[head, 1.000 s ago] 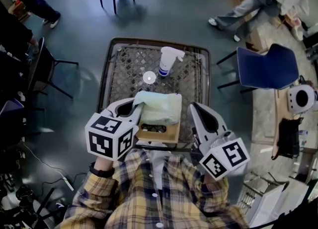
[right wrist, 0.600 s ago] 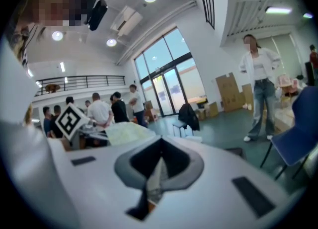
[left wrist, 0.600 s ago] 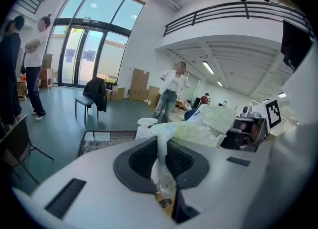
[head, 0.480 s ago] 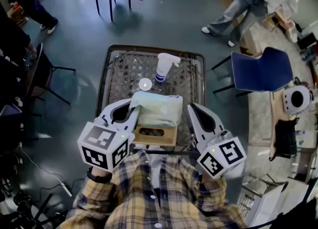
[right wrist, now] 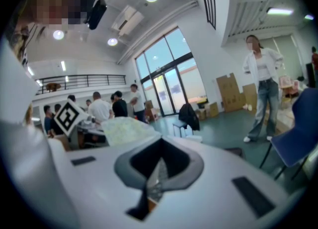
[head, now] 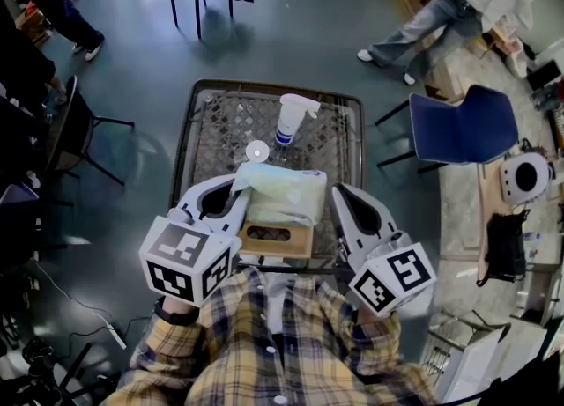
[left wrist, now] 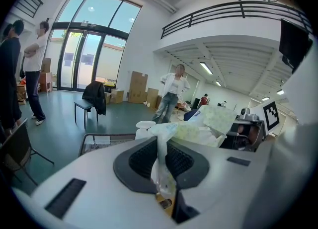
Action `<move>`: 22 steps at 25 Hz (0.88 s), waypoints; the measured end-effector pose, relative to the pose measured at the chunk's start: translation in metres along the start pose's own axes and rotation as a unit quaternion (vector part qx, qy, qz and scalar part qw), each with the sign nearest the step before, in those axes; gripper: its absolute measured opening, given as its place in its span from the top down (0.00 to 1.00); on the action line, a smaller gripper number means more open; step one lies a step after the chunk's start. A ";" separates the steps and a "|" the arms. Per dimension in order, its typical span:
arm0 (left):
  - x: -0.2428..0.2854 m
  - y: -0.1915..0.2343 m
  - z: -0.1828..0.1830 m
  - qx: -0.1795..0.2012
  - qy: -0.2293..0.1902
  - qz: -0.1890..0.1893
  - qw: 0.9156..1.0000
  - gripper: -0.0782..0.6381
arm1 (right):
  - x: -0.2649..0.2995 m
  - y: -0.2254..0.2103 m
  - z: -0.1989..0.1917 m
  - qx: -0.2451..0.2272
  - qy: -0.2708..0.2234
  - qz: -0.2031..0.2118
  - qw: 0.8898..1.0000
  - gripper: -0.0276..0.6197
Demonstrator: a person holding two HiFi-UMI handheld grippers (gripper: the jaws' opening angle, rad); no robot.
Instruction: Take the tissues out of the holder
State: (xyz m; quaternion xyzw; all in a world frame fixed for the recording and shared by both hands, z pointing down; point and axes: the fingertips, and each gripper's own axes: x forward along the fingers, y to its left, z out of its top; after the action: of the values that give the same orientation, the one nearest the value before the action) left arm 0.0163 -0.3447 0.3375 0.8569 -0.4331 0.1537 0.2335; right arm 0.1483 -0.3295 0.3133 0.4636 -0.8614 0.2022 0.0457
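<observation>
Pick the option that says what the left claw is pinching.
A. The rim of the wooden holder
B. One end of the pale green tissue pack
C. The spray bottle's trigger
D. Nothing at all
B: in the left gripper view the left claw is closed on a fold of the tissue pack, and the head view shows it at the pack's left end, clear of the spray bottle.

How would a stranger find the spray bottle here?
Find the dark mesh table on the grey floor. Near its far side stands the spray bottle, white with a blue base and much taller than the small white disc beside it.
</observation>
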 end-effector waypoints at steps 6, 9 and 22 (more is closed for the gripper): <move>0.001 -0.002 0.000 0.004 0.000 -0.001 1.000 0.83 | -0.001 0.000 -0.002 -0.003 0.002 0.003 1.000 0.94; 0.001 -0.002 0.000 0.003 0.000 0.000 1.000 0.83 | 0.000 0.000 -0.003 -0.004 0.005 0.005 1.000 0.94; 0.002 -0.001 -0.002 0.007 0.005 -0.001 1.000 0.83 | 0.003 0.001 -0.006 -0.005 0.009 0.009 1.000 0.94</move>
State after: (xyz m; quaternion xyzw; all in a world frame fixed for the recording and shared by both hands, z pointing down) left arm 0.0183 -0.3444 0.3395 0.8579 -0.4301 0.1610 0.2304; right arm 0.1446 -0.3294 0.3189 0.4540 -0.8660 0.2024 0.0543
